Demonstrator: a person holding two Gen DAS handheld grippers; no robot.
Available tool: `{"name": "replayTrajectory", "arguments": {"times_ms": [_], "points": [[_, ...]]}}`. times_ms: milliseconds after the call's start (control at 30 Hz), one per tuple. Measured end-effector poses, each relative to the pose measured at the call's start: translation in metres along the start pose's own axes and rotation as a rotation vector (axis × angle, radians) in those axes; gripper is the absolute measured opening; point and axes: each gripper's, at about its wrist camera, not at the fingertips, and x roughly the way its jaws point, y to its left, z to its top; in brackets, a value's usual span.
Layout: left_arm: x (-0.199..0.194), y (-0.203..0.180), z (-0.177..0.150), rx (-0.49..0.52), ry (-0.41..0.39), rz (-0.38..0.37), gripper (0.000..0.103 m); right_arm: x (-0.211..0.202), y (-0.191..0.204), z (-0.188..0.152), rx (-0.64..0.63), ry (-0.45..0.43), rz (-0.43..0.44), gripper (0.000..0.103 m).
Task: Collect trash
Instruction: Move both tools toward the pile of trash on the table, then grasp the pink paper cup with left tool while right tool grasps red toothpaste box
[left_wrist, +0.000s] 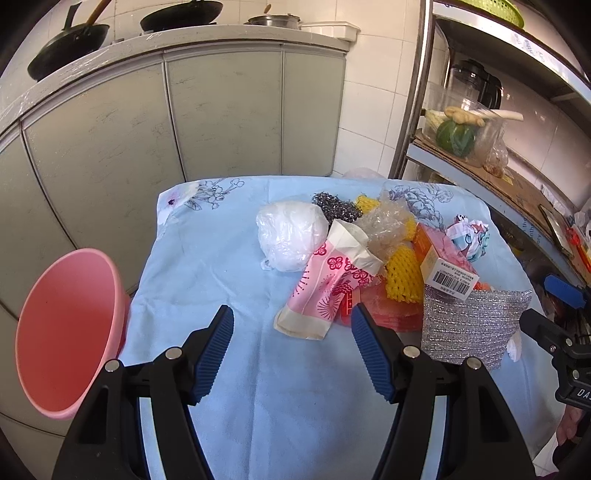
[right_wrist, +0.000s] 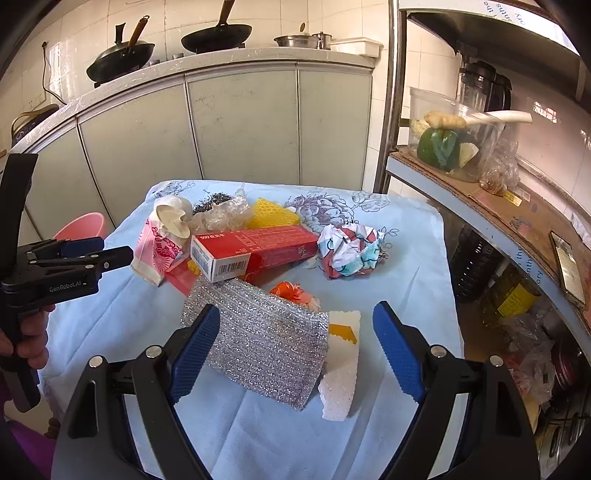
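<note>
Both tongs gape wide, empty, above trash on the desk.
Pink bin (left_wrist: 66, 332) sits off the desk's left edge; left tongs (left_wrist: 291, 332) face the pink wrapper (left_wrist: 325, 291); right tongs (right_wrist: 295, 332) straddle the silver scouring cloth (right_wrist: 258, 339).

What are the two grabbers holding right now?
Nothing. The left gripper and the right gripper are both open above the blue cloth, touching no trash.

Left gripper (left_wrist: 291, 325) fills the lower centre of its view, jaws spread wide; right gripper (right_wrist: 295, 325) likewise, gaping at lower centre, while a hand (right_wrist: 31, 338) grips a handle at far left
</note>
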Motion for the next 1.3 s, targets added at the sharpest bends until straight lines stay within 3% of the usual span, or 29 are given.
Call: {"name": "replayTrajectory", "arguments": {"times_ms": [800,1067,1233,1300], "points": [[0.024,-0.008,0.011,0.082,0.016,-0.034,0.065,0.010,0.009,0.011,-0.027,0.015,0.020,0.085],[0.037,-0.007,0.009,0.135,0.026,-0.082,0.065,0.016,0.029,0.023,-0.063,0.025,0.093,0.085],[0.046,0.002,0.011,0.124,0.038,-0.099,0.065,0.020,0.033,0.036,0.005,0.050,0.227,0.085],[0.052,0.004,0.011,0.119,0.060,-0.118,0.050,0.025,0.029,0.043,0.035,0.074,0.250,0.085]]}}
